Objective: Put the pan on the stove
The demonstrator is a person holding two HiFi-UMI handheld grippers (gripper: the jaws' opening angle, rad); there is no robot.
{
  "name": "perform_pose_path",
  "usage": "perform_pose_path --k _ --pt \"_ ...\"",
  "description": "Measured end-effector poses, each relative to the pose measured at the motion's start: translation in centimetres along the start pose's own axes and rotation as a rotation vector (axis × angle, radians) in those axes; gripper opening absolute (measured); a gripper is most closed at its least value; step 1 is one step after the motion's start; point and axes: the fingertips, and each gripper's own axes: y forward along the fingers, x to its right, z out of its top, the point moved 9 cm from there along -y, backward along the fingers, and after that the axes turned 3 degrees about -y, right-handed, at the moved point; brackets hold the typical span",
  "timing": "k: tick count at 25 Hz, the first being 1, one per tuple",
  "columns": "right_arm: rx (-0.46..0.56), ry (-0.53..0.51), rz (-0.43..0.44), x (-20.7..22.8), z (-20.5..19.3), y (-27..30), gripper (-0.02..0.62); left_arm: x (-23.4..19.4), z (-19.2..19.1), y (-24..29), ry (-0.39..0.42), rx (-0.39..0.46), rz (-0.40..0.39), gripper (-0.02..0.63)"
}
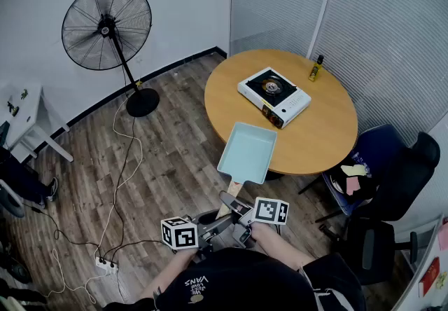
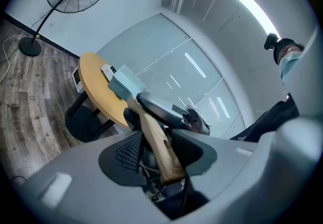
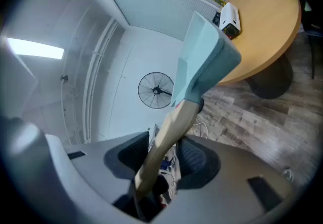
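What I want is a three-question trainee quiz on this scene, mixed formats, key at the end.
1. True or false: the pan already sits on the stove.
2. Which grips the pan's wooden handle: A, the left gripper alone; B, the right gripper alone; C, both?
3. Fill in: the stove and the small bottle stand on the round ___.
Key: 1 false, the pan is held in the air, short of the stove; 2 C; 3 table.

Your black shirt [image 1: 238,281] bears white lettering; your left gripper [image 2: 157,152] and right gripper [image 3: 165,160] are grey, with black-and-white marker cubes [image 1: 179,233].
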Motion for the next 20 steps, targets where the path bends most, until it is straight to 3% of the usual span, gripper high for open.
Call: perform_pose_path --k 11,20 --pt "-0.036 -0.004 0.001 -0.1 -1.5 1.4 0.153 -0.7 -0.7 -1.8 -0.023 0.029 0.014 0.164" --pt "0.025 0.004 -0.019 -0.4 1.4 7.1 0.153 -4.4 5.5 -2.7 -0.01 -0.001 -0.028 0.164"
